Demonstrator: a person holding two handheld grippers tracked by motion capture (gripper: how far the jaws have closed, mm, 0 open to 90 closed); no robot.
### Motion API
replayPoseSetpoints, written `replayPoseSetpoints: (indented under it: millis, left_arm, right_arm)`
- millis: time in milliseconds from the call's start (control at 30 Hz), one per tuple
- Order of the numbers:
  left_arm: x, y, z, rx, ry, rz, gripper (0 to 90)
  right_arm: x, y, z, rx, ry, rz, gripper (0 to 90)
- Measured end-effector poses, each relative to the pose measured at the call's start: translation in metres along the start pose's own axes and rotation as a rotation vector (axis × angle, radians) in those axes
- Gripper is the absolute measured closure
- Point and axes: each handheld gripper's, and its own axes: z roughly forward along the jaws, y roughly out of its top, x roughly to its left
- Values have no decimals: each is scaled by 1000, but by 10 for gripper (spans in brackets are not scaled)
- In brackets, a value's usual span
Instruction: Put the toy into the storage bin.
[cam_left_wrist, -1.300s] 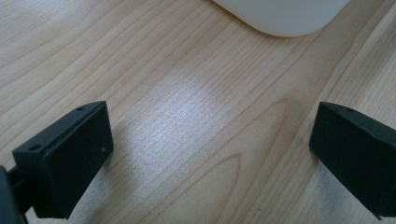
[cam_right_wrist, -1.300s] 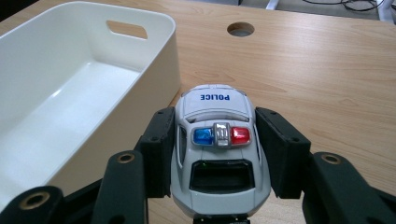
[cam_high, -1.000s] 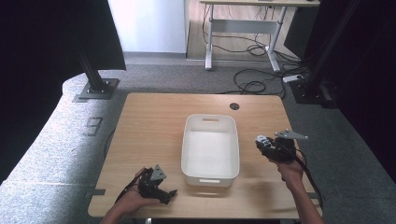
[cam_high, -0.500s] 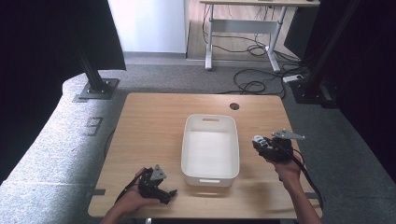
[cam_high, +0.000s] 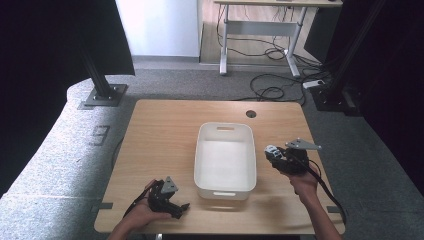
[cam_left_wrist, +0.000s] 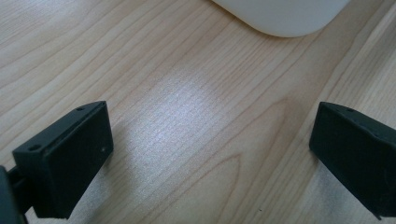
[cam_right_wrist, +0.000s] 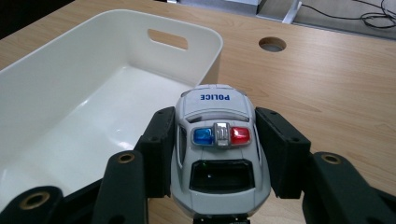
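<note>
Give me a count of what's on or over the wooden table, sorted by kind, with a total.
Toy police car: 1, clamped in the right hand-held gripper
White plastic bin: 1, nothing inside
Hand-held grippers: 2, the left hand-held gripper with jaws apart over bare wood
Total: 4

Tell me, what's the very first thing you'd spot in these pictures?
The toy police car, white with blue and red roof lights, gripped between the right gripper's jaws just right of the bin. Next comes the big empty white plastic bin in the middle of the wooden table. The left gripper hangs open near the table's front edge.
</note>
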Motion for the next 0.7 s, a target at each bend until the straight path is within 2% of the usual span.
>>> replayPoseSetpoints:
  millis: [467,700]
  left_arm:
    - [0,0,0,-1,1,-2,0]
    - [0,0,0,-1,3,-5,0]
  right_arm:
    - [6,4,3,-6,28,13,501]
    - [19,10,5,-19,47,-3,501]
